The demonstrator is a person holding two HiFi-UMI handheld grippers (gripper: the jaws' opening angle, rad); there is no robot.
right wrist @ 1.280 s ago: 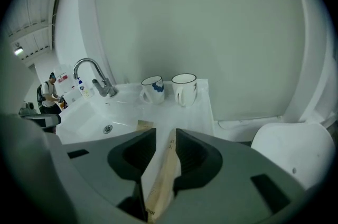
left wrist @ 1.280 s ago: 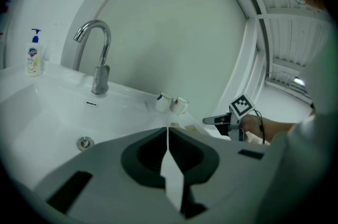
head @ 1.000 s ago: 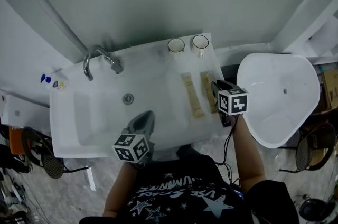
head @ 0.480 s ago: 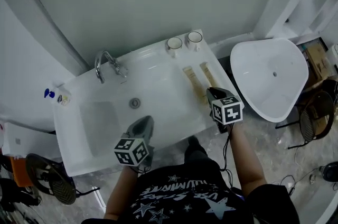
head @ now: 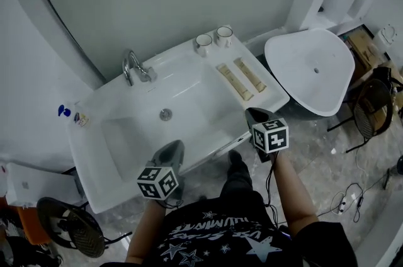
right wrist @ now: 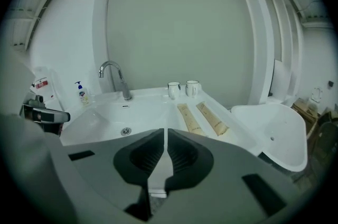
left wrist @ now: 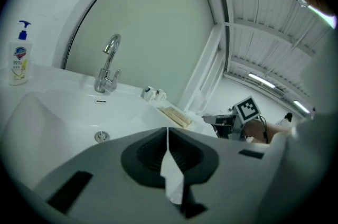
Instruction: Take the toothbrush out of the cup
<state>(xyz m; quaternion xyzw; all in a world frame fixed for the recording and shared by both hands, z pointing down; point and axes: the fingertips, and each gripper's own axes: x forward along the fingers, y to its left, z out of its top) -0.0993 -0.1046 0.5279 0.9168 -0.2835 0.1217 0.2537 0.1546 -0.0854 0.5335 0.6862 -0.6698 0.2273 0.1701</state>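
The left gripper (left wrist: pixel 168 131) hangs before the sink (head: pixel 141 133), its jaws closed and empty. On the counter (head: pixel 268 94), two cups (head: pixel 203 41) stand at the back; two tan toothbrush packets (head: pixel 234 82) lie flat just before them. The right gripper (right wrist: pixel 165 134) has jaws that have just been closing, almost together, empty.

The head view is lit softly and evenly, and rather dimly. The white sink (head: pixel 119 140) is its brightest surface, with only faint shading inside the bowl. The floor (head: pixel 315 146) toward the bottom edge falls darker. Both gripper views are round fisheye pictures with black corners, and straight lines bow near the rim. In the left gripper view, strip lights (left wrist: pixel 260 79) glare at the right, and the far right edge washes out pale and blurred.
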